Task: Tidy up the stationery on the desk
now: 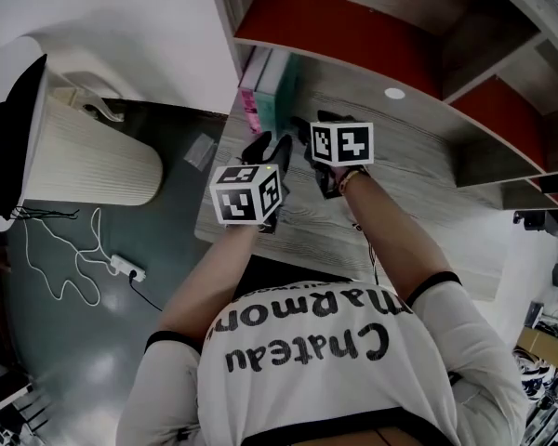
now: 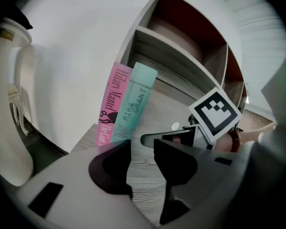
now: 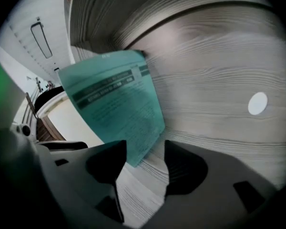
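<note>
A pink book (image 1: 251,89) and a teal book (image 1: 277,96) stand side by side at the left end of the wooden desk (image 1: 418,179), leaning against the shelf's side wall. In the left gripper view their spines, the pink book (image 2: 112,106) and the teal book (image 2: 135,104), rise just beyond my left gripper (image 2: 142,146), which is open over bare wood. My right gripper (image 3: 144,149) is open too. The teal book's (image 3: 115,104) back cover faces it, and the cover's lower corner reaches into the gap between the jaws without the pads pressing on it. From above, the left gripper (image 1: 265,149) and the right gripper (image 1: 302,130) are close together beside the books.
Shelf compartments with red backs (image 1: 353,31) overhang the desk. A small white disc (image 1: 394,93) lies on the desk further right. Left of the desk on the floor stand a ribbed white cylinder (image 1: 88,161) and a power strip with a white cable (image 1: 126,268).
</note>
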Available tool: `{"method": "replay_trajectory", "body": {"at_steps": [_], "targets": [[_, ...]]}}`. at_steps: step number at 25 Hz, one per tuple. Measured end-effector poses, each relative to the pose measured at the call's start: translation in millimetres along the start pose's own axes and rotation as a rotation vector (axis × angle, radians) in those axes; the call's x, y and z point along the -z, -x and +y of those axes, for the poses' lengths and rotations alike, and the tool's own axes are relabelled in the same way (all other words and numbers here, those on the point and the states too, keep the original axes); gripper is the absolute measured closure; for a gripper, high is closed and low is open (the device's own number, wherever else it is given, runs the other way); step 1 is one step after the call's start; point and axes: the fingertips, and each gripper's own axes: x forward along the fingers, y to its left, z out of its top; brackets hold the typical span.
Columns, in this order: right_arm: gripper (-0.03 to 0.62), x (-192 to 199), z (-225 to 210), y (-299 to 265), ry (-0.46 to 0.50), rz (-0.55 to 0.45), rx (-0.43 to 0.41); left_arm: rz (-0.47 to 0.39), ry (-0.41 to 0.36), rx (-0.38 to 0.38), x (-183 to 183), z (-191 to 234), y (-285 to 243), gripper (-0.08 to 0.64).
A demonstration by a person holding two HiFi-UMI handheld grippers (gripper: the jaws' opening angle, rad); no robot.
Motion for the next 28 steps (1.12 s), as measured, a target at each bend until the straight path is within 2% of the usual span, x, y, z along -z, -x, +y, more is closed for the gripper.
{"method": "replay_trajectory", "body": {"at_steps": [2,7,13,16,19,21,25,28], "targets": [[0.403,2,0,22,-0.039,-0.037,-0.014,-0.026,0.025,-0.007,-3,-4,14,0.431],[0.501,20,3,74,-0.089,-0.090,-0.060,-0.082,0.052,-0.034,-2,-18,44,0.463],[0.537,34,13,124,-0.174,-0.167,-0.144,-0.110,0.059,-0.041,9,-56,68,0.508],[0.550,39,22,145,-0.180,-0.202,-0.178,-0.124,0.057,-0.029,15,-80,73,0.512],[0.562,35,30,171,-0.152,-0.262,-0.202,-0.162,0.048,-0.031,14,-103,78,0.515],[0.572,32,33,189,-0.094,-0.310,-0.206,-0.187,0.021,-0.050,12,-116,82,0.517],[0.575,29,32,224,0.062,-0.398,-0.174,-0.220,-0.022,-0.099,13,-137,91,0.517],[0.577,36,20,243,0.103,-0.421,-0.140,-0.245,-0.032,-0.108,18,-153,96,0.517]]}}
